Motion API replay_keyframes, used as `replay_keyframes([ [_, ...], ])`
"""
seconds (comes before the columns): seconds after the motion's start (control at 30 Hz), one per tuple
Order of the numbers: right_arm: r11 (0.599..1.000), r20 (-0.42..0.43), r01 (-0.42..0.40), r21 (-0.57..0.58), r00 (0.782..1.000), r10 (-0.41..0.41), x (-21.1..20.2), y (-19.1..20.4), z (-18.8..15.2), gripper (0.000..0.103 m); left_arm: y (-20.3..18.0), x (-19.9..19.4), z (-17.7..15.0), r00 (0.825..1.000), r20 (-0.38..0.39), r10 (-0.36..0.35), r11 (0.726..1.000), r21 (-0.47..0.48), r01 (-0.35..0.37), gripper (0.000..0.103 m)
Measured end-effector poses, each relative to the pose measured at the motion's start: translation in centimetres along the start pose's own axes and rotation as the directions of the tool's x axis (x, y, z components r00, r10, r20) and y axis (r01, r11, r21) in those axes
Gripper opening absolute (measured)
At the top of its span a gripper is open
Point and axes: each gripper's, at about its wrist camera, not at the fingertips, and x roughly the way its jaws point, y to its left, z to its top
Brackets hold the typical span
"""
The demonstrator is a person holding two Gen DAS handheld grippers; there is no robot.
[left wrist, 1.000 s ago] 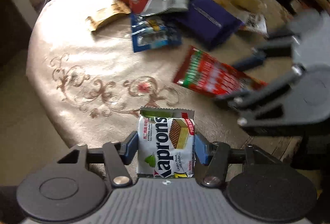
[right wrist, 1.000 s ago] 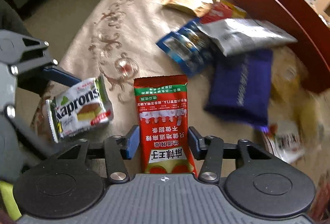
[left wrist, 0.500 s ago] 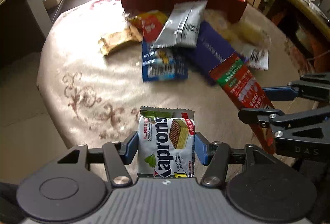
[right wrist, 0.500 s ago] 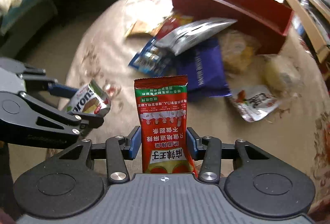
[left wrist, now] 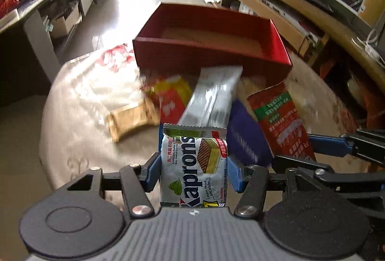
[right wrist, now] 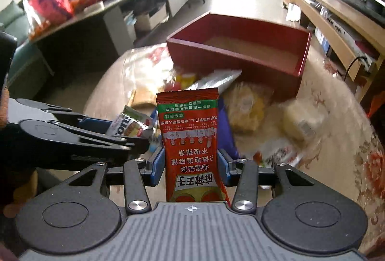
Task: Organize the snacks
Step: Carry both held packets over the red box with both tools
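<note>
Beige, shiny cloth with a brown scroll pattern covers the round table [left wrist: 79,116], the widest thing in either view. At its far side stands the open rectangular red cardboard box [left wrist: 209,49], its brown floor bare in both views; every place below is told from this box. Just in front of its near wall lies a loose heap of snacks: a long silver foil packet [left wrist: 214,95] leaning toward that wall, a dark purple flat packet [left wrist: 243,138] nearer the cameras than the silver one, a red and yellow packet [left wrist: 170,97] left of the silver one, and a tan wrapped bar [left wrist: 130,119] left of the heap and farthest from the box among these. Right of the heap, in the right wrist view, pale yellow bags [right wrist: 247,104] lie blurred in front of the box's right corner. On the near side of the heap from the box, both grippers hang above the table, side by side. The right gripper [right wrist: 191,160] pinches a tall red sachet with a green band and white Chinese print [right wrist: 191,140] between its blue pads, upright, its top edge pointing toward the box. The left gripper [left wrist: 193,169] has its blue pads pressed against the sides of a small white Kaprons wafer packet [left wrist: 193,164], also upright and off the cloth.
</note>
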Motion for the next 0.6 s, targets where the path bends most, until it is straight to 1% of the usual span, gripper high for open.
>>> replay_keyframes([
  [0.2, 0.999, 0.054, 0.016, 0.047, 0.998, -0.019, 0.6, -1.2, 2.5, 0.053, -0.1, 1.0, 3.2, 0.999, 0.035, 0.003, 1.000, -0.016, -0.003, 0.057],
  [0.43, 0.996, 0.097, 0.040, 0.085, 0.994, -0.048, 1.1, -2.4, 4.5, 0.053, -0.6, 2.0, 6.5, 0.997, 0.072, 0.011, 1.000, -0.025, -0.009, 0.057],
  [0.6, 0.992, 0.126, 0.062, 0.106, 0.989, -0.075, 1.5, -3.6, 6.3, 0.053, -1.1, 3.0, 9.1, 0.995, 0.100, 0.029, 0.999, -0.023, -0.027, 0.057],
])
